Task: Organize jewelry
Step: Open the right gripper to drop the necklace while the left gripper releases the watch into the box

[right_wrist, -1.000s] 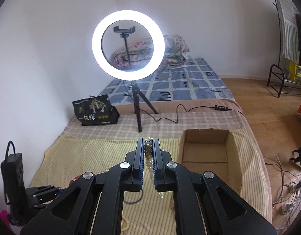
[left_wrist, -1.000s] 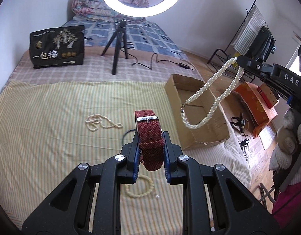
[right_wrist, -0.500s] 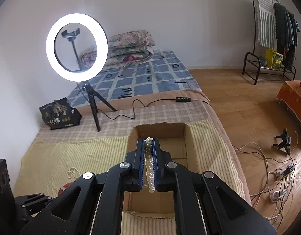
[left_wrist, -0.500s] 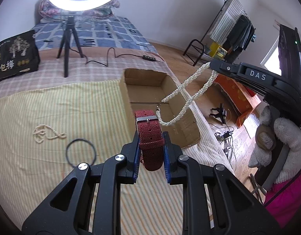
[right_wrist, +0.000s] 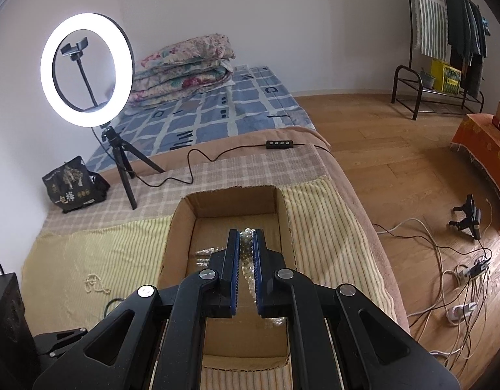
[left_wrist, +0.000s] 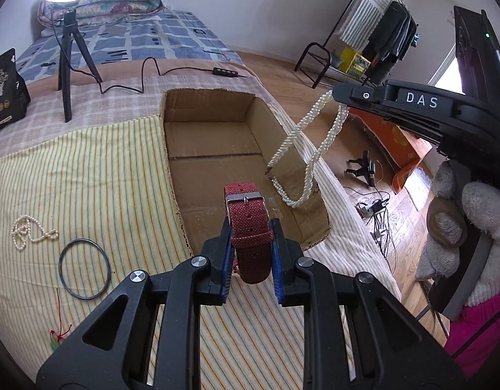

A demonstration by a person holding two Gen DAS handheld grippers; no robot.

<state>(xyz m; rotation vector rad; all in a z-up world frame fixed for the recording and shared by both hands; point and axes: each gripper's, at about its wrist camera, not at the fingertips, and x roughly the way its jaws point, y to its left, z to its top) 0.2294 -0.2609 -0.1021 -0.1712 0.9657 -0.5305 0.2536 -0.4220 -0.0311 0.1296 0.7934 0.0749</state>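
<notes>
Far to the left of the left gripper (left_wrist: 251, 237), on the striped cloth (left_wrist: 87, 175), a thin pearl string (left_wrist: 30, 231) lay loosely bunched, and nearer in on that same side a dark bangle ring (left_wrist: 84, 269) lay flat, apart from the string. A scrap of red thread (left_wrist: 58, 321) sat below the ring, close to the tool's left arm. The left gripper was clamped on a red woven watch strap (left_wrist: 249, 227), which stood upright between its blue pads with the silver buckle at the top. Directly ahead of it sat the open cardboard box (left_wrist: 210, 123), the strap's upper end showing over the box floor. To the right, the right gripper (right_wrist: 246, 253) was closed on a twisted pearl necklace (left_wrist: 310, 149), beads showing between its pads; the loop hung down from the tips over the right part of the box, its lowest bend low inside near the right wall, though contact with the floor could not be told. Far ahead on the left stood a lit ring light (right_wrist: 86, 70) on a tripod.
</notes>
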